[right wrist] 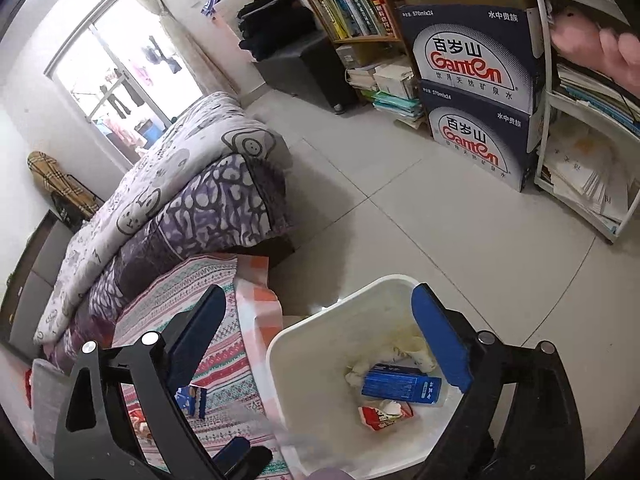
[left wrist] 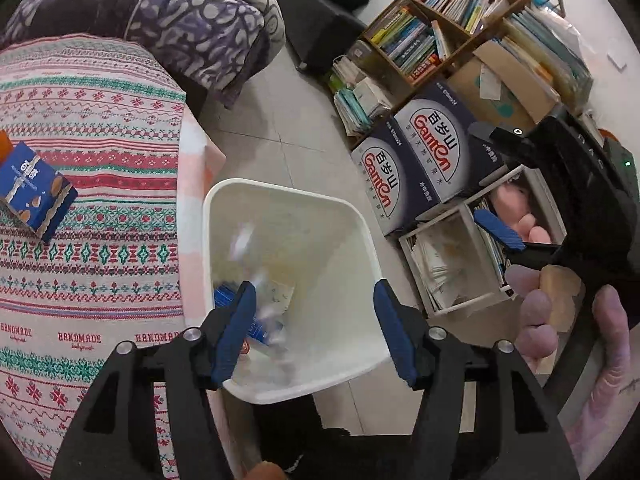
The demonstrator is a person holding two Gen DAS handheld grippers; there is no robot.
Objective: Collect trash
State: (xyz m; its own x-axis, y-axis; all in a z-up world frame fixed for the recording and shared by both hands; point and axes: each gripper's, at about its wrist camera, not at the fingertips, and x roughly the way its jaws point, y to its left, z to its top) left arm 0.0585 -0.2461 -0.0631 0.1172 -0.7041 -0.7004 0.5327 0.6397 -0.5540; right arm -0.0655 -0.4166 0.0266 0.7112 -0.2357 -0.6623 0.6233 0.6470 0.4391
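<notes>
A bed (right wrist: 168, 184) with a purple-and-grey patterned quilt fills the far side. Nearer lies a striped, knitted-pattern cloth (left wrist: 88, 208), and on it a blue snack box (left wrist: 34, 194). Across the tiled floor stand 2 stacked Ganten water cartons (right wrist: 476, 92) beside a bookshelf (left wrist: 432, 32).

The white bin (right wrist: 320, 344) sits on the floor just beside the cloth's edge. The trash lies at its bottom — a blue carton (right wrist: 400, 386), a red-and-white wrapper (right wrist: 382, 416) and crumpled pale paper (right wrist: 404, 354).

The left gripper (left wrist: 316, 336) hangs over the bin, jaws parted, nothing pressed between them; blurred scraps show below. The right gripper (right wrist: 320, 352) stands wide — empty too.
</notes>
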